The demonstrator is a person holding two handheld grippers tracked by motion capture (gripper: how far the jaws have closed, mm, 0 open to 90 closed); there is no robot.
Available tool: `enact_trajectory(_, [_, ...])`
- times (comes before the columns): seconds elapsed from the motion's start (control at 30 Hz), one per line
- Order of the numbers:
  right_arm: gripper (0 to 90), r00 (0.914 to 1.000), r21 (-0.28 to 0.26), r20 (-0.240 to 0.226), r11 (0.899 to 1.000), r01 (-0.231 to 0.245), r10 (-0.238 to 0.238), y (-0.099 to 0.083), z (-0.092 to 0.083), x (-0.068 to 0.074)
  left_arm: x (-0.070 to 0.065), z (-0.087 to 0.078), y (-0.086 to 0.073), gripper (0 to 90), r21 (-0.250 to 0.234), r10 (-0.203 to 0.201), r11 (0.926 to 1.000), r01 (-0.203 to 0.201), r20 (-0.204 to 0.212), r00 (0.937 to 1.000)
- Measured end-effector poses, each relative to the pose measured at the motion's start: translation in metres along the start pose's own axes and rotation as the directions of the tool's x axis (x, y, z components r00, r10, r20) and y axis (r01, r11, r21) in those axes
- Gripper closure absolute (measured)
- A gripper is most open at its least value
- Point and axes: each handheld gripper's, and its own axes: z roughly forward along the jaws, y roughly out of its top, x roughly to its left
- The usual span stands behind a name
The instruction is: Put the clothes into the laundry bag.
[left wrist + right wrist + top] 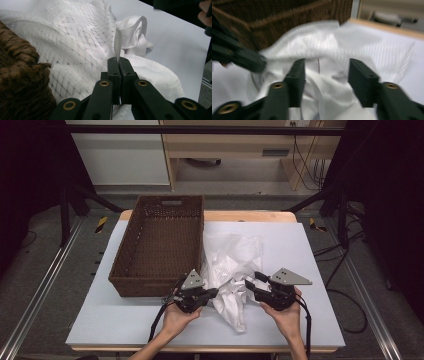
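Pale blue table [300, 270], wicker basket [160, 245], grey floor [50, 285]

white lacy garment [232, 270], brown woven basket [160, 245]

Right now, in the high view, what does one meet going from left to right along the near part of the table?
Wicker basket → left gripper → white cloth → right gripper.

Light: I see the table [125, 320] evenly lit, surroundings dark
Blur: my right gripper view smeared; left gripper view sharp
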Motion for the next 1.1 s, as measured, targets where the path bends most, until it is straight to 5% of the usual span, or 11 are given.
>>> enact_trajectory(0.13, [38.0,0.9990,0.140,-0.042,0.990,0.023,-0.018,-0.024,0.034,0.000,0.000,0.000,0.000,88.4,-0.001,0.002,1.0000,-0.002,-0.003,1.0000])
enact_trajectory(0.23, [56.1,0.9980,0.188,-0.037,0.980,0.058,-0.052,-0.033,0.053,0.003,0.000,0.001,0.001,88.5,-0.003,0.001,1.0000,-0.001,-0.001,1.0000])
enact_trajectory(0.33, [79.3,0.9956,0.189,-0.015,0.977,0.094,-0.093,-0.034,0.057,0.010,-0.002,0.000,0.002,88.5,-0.007,0.003,1.0000,-0.003,0.001,1.0000])
enact_trajectory(0.53, [81.9,0.9912,0.087,-0.059,0.989,0.123,-0.118,-0.019,0.044,0.030,-0.006,-0.013,0.011,88.5,-0.047,0.024,0.9986,-0.024,-0.002,0.9997])
enact_trajectory(0.67, [82.0,0.9891,0.079,-0.089,0.989,0.124,-0.117,-0.008,0.052,0.042,-0.007,-0.022,0.017,88.7,-0.068,0.045,0.9967,-0.044,0.007,0.9990])
enact_trajectory(0.87, [82.1,0.9990,0.080,0.024,0.996,0.037,-0.039,0.001,0.089,0.034,-0.009,-0.028,0.019,88.9,-0.064,0.061,0.9962,-0.058,0.048,0.9969])
enact_trajectory(1.03, [81.8,0.9808,0.075,0.195,0.997,-0.021,0.006,-0.007,0.117,0.021,-0.009,-0.019,0.013,88.9,-0.025,0.056,0.9982,-0.054,0.067,0.9962])
enact_trajectory(1.1, [80.6,0.9816,0.065,0.188,0.997,-0.046,0.033,-0.009,0.117,0.018,-0.007,-0.014,0.011,88.8,-0.015,0.051,0.9986,-0.050,0.061,0.9968])
